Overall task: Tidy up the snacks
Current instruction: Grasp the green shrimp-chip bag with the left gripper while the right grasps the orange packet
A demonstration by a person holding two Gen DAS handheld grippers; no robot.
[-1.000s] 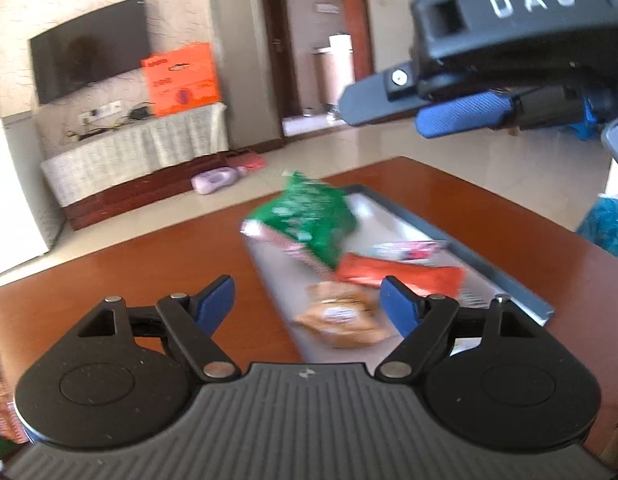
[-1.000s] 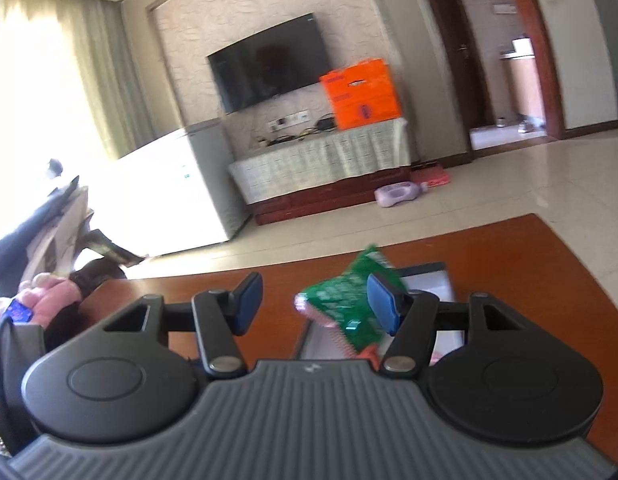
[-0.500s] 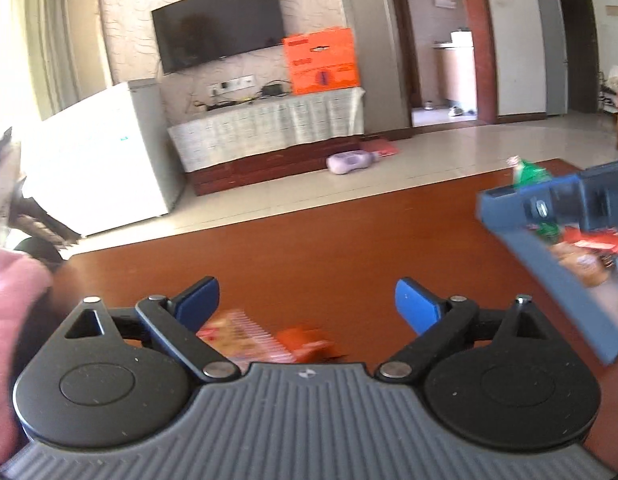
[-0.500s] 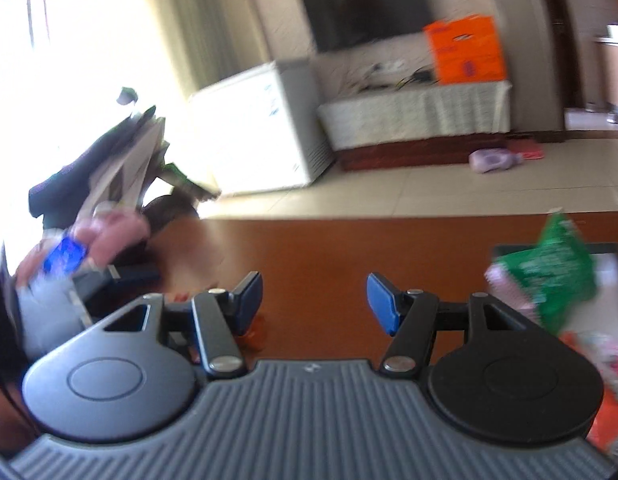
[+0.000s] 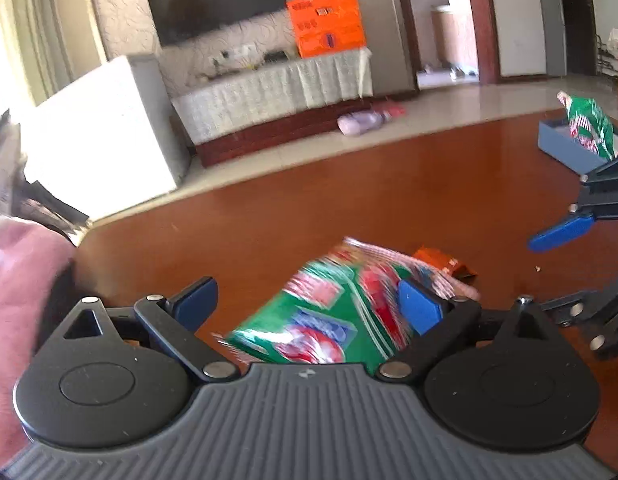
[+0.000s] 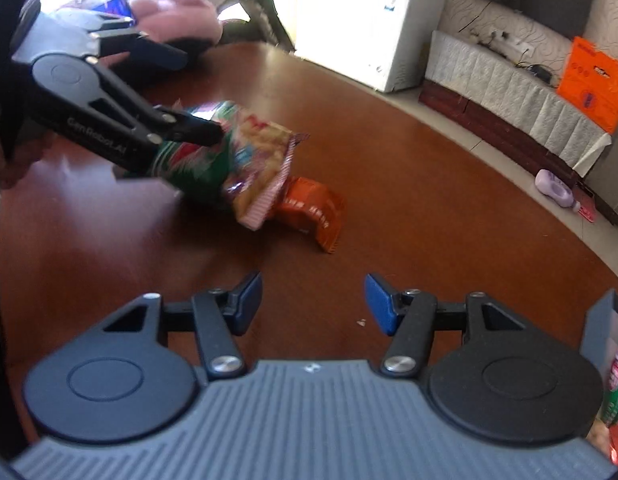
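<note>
A green snack bag [image 5: 329, 320] lies on the brown table [image 5: 349, 200], and my left gripper [image 5: 309, 304] straddles it with its jaws opening wide. The right pad overlaps the bag's edge; the left pad stands well off it. Seen from the right wrist, the left gripper [image 6: 205, 136] reaches over the green bag [image 6: 213, 164]. An orange packet [image 5: 445, 264] lies just beyond the bag, partly under it [image 6: 313, 208]. My right gripper [image 6: 313, 300] hovers over bare table, its jaws closing slightly on nothing, and shows at the right edge of the left wrist view [image 5: 557, 268].
A grey-blue tray [image 5: 561, 148] sits at the table's far right with another green bag [image 5: 589, 124] standing in it; its corner [image 6: 601, 328] is by my right gripper. A pink-sleeved hand [image 6: 177, 12] holds the left gripper. The table's curved far edge [image 6: 509, 184] borders tiled floor.
Both grippers have swung left, away from the tray. The left one opened wider and now has the green bag between its fingers. The right one rolled and dropped toward the table.
</note>
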